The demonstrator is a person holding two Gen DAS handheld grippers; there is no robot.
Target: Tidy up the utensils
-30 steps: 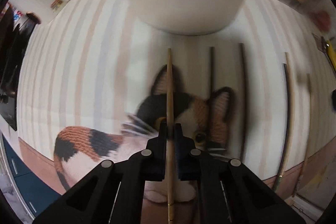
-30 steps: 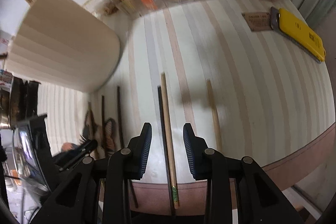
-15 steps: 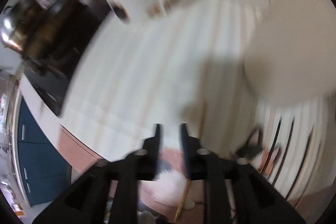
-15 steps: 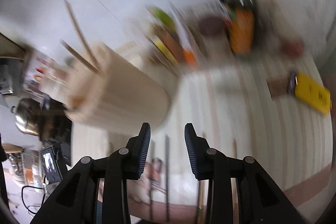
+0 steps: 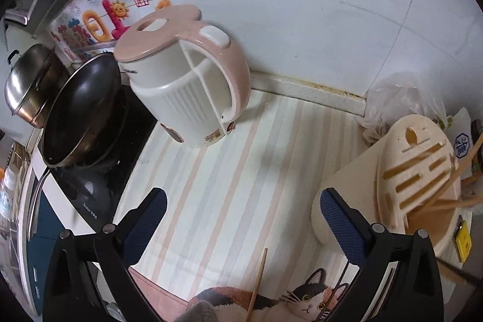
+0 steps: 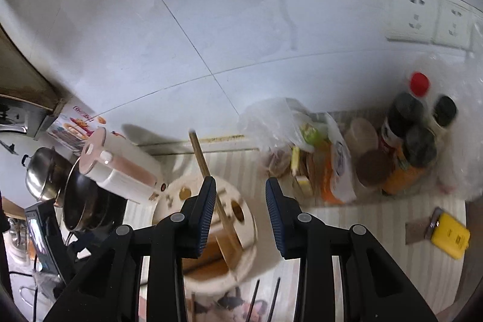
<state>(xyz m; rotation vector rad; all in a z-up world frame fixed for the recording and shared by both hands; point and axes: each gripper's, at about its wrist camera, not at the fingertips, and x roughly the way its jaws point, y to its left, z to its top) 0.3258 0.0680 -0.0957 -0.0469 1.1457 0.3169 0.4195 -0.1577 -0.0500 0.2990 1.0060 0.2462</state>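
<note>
The striped mat (image 5: 241, 159) fills the space under both tools. The cream holder (image 6: 241, 234) with slots in its top sits right under the right gripper (image 6: 241, 213), and to the right of the left gripper (image 5: 243, 219). The pink and white kettle (image 5: 187, 80) stands far ahead of the left jaws, a little to their left. The left jaws have just been opening and are now spread as wide as they go, with nothing between them and nothing touching them. The right jaws stand partly apart and hold nothing; one light chopstick (image 6: 208, 174) sticks up out of the holder just beside the left pad, and I cannot tell if it touches. One more light chopstick (image 5: 257, 285) lies on the mat below the left jaws, over the cat picture (image 5: 305, 296). Two dark chopsticks (image 6: 265, 302) lie below the right jaws.
</note>
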